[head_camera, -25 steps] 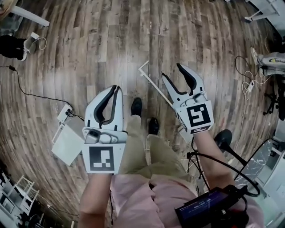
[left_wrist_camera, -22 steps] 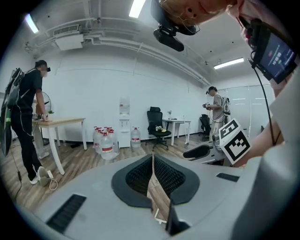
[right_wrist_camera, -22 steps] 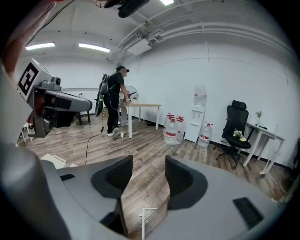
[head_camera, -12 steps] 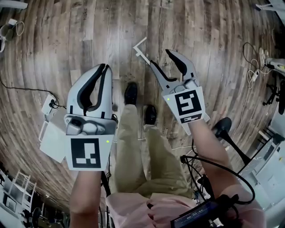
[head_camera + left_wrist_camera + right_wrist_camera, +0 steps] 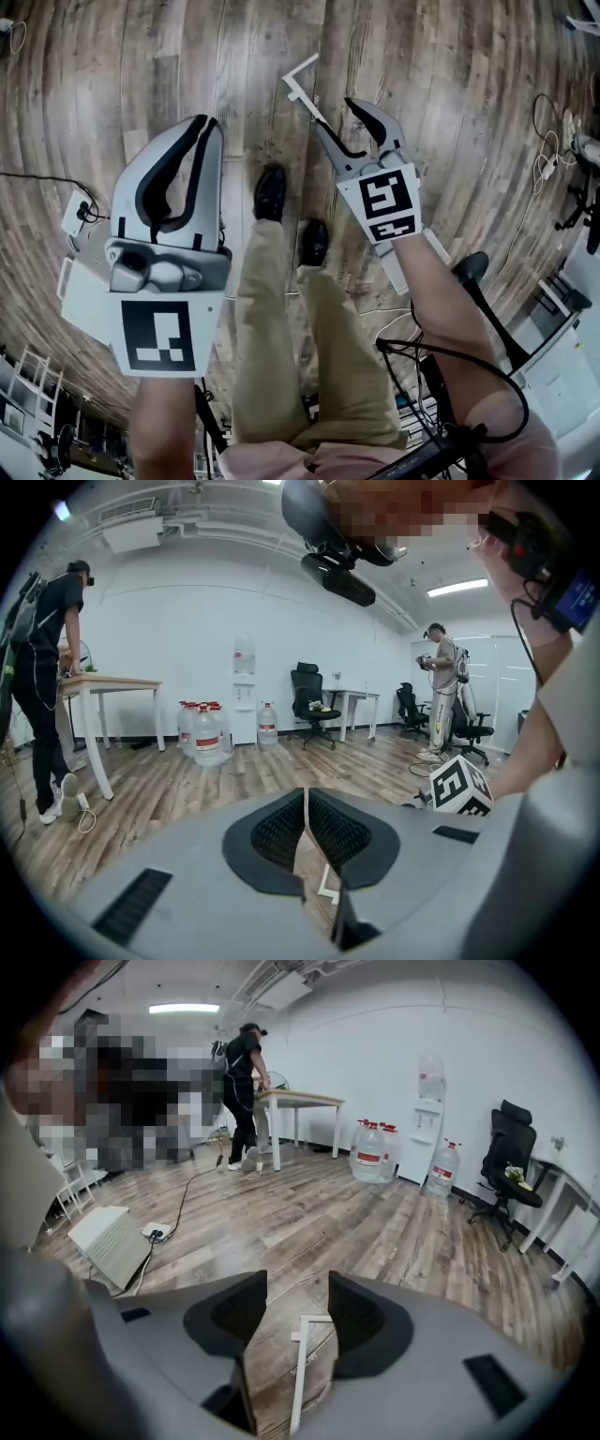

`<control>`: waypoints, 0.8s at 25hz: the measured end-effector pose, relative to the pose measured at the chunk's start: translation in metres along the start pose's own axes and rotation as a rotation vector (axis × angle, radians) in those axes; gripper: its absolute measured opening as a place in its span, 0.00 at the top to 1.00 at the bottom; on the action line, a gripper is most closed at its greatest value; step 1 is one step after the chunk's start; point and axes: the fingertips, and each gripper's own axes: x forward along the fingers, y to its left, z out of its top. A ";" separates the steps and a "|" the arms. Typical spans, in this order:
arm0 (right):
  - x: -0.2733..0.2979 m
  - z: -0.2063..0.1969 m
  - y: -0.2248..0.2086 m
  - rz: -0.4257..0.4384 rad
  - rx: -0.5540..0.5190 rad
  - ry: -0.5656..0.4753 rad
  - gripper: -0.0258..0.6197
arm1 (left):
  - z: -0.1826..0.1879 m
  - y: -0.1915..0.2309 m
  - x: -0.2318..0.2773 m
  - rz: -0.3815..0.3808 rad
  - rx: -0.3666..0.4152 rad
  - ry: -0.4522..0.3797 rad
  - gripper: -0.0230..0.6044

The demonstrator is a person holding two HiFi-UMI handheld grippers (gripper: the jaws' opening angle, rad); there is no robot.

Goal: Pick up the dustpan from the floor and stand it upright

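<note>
- Since a second ago both grippers have travelled forward over the floor [image 5: 187, 56]. Your right gripper [image 5: 334, 114] now sits just short of the L-shaped end of the white rod, which I take to be the dustpan handle [image 5: 302, 80]. Your left gripper [image 5: 208, 122] has come up closer to your head.
- The right gripper is spread wide and holds nothing. In its own view the handle lies on the planks below, running lengthwise through the gap and clear of both pads.
- The left gripper is pressed together on nothing, with only a thin slit between its pads.
- The handle lies flat ahead of your shoes [image 5: 272, 192] and runs back under the right gripper. The pan end is hidden beneath your right arm, so I cannot tell how it lies.
- Bend down before closing; the gripper appears to hang well above the rod.
- Turn your wrist so the jaws cross the rod rather than run along it.
- Grip a little back from the L end, and firmly, because a thin rod will likely twist.
- Raise the handle end and let the pan end pivot on the floor.
- Open the left gripper early so it can steady the handle once it is upright.
</note>
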 end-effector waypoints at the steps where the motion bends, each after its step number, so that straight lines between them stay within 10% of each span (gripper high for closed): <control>1: 0.011 -0.010 0.000 0.008 -0.002 0.013 0.64 | -0.008 0.004 0.003 0.008 -0.003 0.004 0.93; 20: 0.148 -0.156 -0.001 0.050 0.023 0.187 0.67 | -0.110 0.009 0.073 -0.045 0.001 0.007 0.93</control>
